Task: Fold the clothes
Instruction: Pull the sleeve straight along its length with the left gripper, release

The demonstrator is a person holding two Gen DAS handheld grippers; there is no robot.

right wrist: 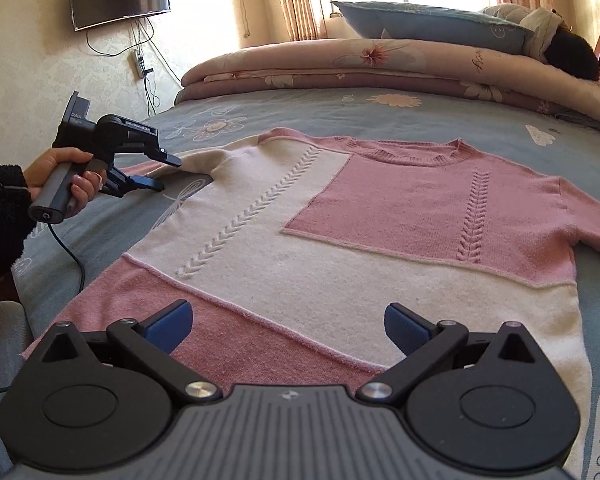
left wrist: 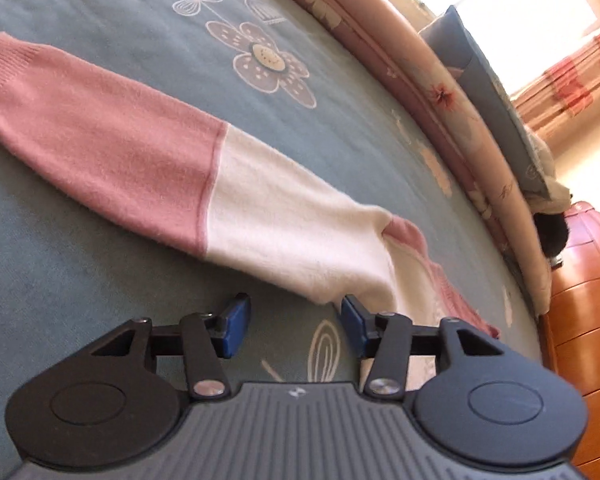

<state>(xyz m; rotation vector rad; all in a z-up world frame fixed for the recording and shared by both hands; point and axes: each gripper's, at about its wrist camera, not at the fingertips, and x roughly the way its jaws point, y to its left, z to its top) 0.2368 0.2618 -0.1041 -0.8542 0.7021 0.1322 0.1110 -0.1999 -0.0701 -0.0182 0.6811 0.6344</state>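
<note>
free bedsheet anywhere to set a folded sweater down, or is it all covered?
Bare sheet lies between the sweater neckline and the rolled quilt, and beside the outstretched sleeve. The near middle is covered by the sweater body, and the left gripper crowds the armpit.

"DAS" on the left gripper (right wrist: pixel 162 172); other lettering illegible.

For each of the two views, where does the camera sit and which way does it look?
Left wrist: on the left tool, looking down at the sweater's sleeve on the bed.
Right wrist: on the right tool, facing over the sweater to the window; the person's hand shows.
Shared: sweater, bed.
</note>
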